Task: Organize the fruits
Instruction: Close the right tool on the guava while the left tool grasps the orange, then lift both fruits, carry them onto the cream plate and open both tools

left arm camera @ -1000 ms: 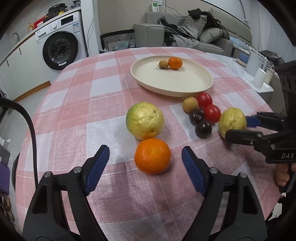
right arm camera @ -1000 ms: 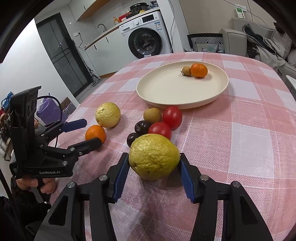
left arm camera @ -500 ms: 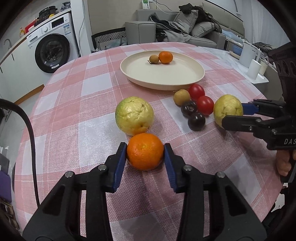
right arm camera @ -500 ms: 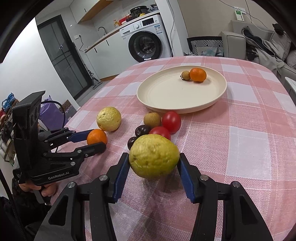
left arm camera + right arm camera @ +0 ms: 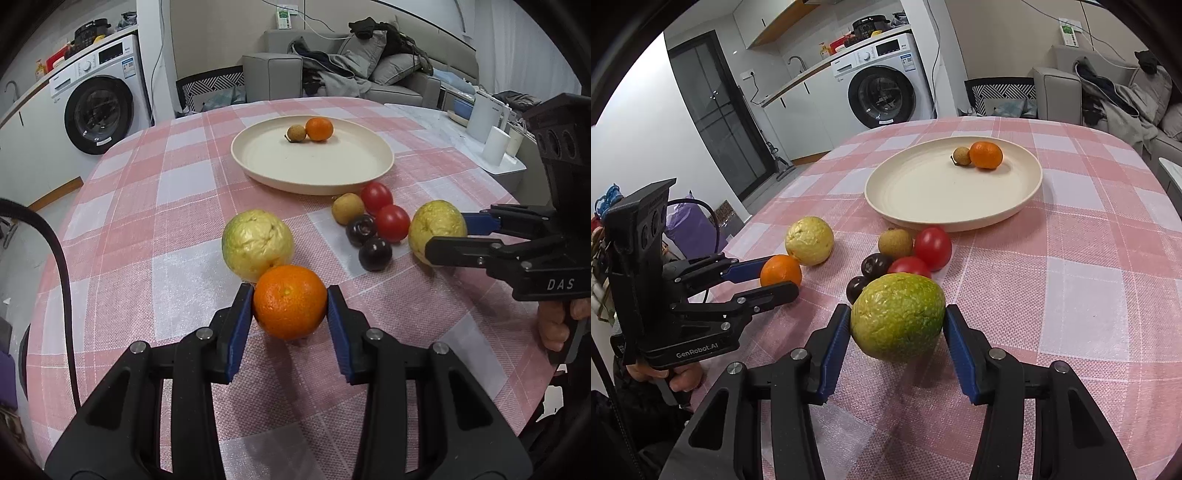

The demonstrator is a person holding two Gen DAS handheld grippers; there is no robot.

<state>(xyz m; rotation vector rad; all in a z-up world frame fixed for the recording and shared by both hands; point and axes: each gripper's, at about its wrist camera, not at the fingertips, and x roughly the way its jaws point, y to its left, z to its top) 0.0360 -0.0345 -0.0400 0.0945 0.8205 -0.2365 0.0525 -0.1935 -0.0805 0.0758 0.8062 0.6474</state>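
My left gripper [image 5: 290,301] is shut on an orange [image 5: 290,302] and holds it just above the checked tablecloth; it also shows in the right wrist view [image 5: 781,270]. My right gripper [image 5: 897,325] is shut on a yellow-green guava [image 5: 897,322], lifted off the table; it also shows in the left wrist view [image 5: 437,227]. A second guava [image 5: 257,244] lies behind the orange. Two red tomatoes [image 5: 392,222], two dark plums [image 5: 375,253] and a brown longan [image 5: 347,208] lie between the grippers. The cream plate [image 5: 332,173] holds a small orange [image 5: 319,129] and a longan [image 5: 296,133].
The round table [image 5: 122,229] has a pink and white checked cloth. White cups [image 5: 493,144] stand on a side table at the right. A washing machine [image 5: 98,110] and a sofa [image 5: 369,74] stand beyond the table.
My left gripper moved forward and shut on the orange, then raised it slightly. My right gripper lifted the guava off the table and pulled back a little.
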